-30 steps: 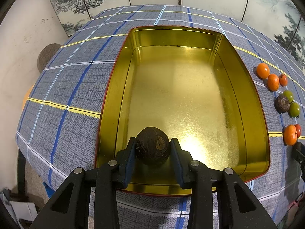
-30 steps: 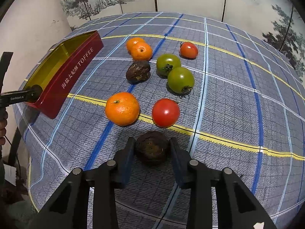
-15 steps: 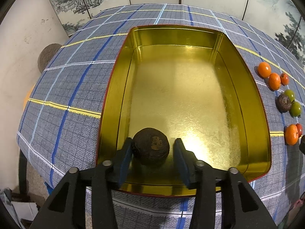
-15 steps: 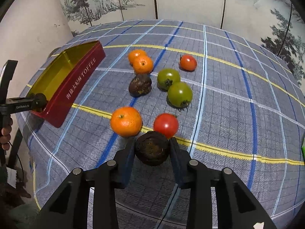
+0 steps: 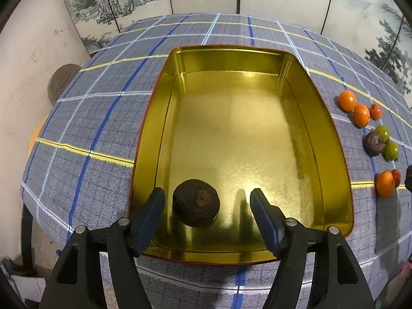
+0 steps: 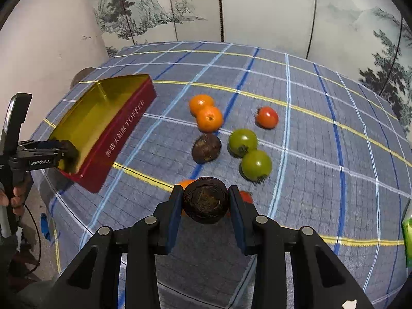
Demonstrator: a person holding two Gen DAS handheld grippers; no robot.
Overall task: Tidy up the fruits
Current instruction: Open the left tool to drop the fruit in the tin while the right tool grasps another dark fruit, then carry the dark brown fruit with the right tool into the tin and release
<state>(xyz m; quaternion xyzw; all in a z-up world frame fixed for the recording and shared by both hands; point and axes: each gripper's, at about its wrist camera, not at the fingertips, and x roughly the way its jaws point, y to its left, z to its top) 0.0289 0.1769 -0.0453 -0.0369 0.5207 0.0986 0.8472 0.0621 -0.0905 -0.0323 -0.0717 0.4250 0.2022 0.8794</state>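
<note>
Left gripper [image 5: 207, 202] jaws stand wide apart around a dark brown wrinkled round fruit [image 5: 196, 202] resting in the gold-lined tin box [image 5: 332, 139]. Right gripper [image 6: 205, 200] clamps a second dark fruit [image 6: 205, 200] (box lies far left).

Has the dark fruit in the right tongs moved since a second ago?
Yes. The dark fruit, clamped in the right tongs, has risen off the tablecloth and now hides part of the orange behind it.
</note>
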